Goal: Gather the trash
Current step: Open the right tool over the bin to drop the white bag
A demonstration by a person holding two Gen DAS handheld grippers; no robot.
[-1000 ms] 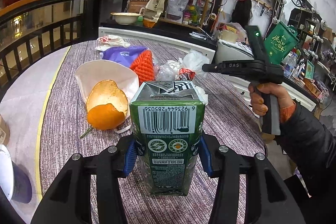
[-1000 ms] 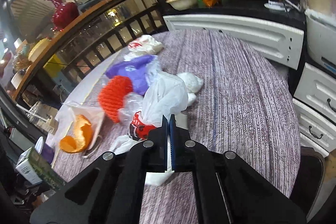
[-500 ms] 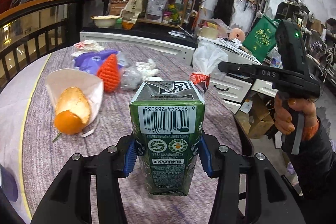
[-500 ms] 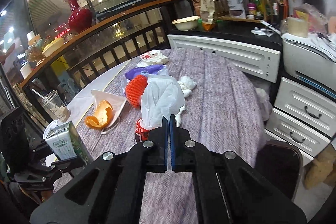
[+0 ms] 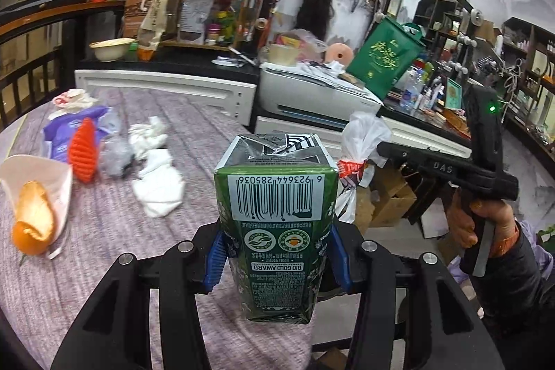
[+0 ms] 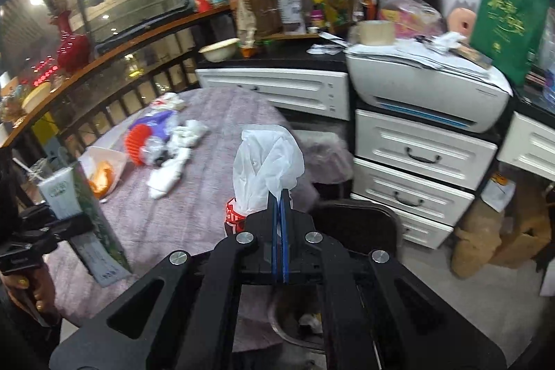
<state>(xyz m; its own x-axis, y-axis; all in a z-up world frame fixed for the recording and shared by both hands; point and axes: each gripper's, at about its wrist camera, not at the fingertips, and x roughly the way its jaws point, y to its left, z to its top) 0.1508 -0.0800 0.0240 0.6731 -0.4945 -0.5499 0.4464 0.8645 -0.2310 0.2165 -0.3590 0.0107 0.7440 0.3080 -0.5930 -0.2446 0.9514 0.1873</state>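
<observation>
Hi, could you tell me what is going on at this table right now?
A person is clearing trash with a handheld gripper in each hand. The left gripper is shut on a green drink carton, held above the table. The right gripper pinches a white plastic bag and holds it over a bin beside the table. Orange peel, crumpled tissues, an orange foam net and a purple wrapper lie on the table.

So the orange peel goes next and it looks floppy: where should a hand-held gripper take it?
Probably at the raised curled upper edge of the orange peel, coming from above. It lies as an open shell on the white paper, so that rim is a thin part fingers can close across.
</observation>
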